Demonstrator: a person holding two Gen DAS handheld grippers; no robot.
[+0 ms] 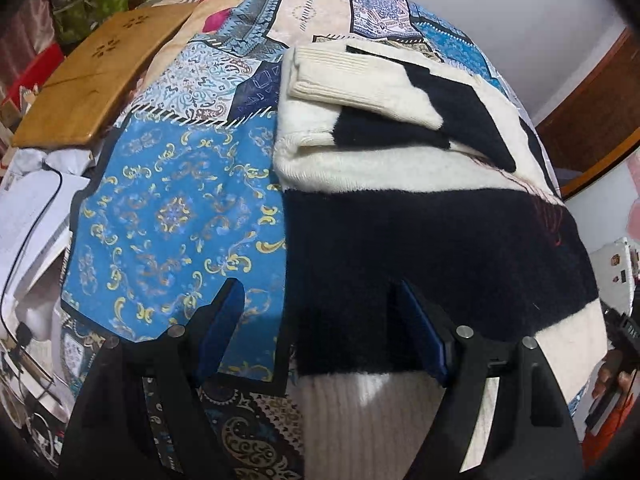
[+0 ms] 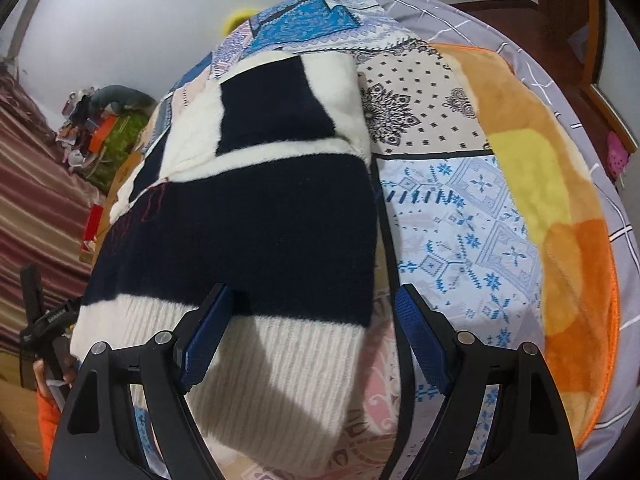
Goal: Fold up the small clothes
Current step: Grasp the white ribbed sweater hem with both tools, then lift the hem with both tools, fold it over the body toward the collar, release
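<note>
A cream and navy knitted sweater lies flat on a patterned bedsheet, one sleeve folded across its upper body. My left gripper is open and hovers low over the sweater's left edge near the ribbed cream hem, one finger over the sheet and the other over the navy band. In the right wrist view the same sweater fills the middle. My right gripper is open above the hem's right corner. Its left finger is over the ribbing, its right finger over the sheet. Neither holds anything.
A wooden board and a green bag sit left of the bed, with papers and a black cable below them. An orange and yellow fleece blanket lies along the sheet's right side. A striped curtain hangs at the left.
</note>
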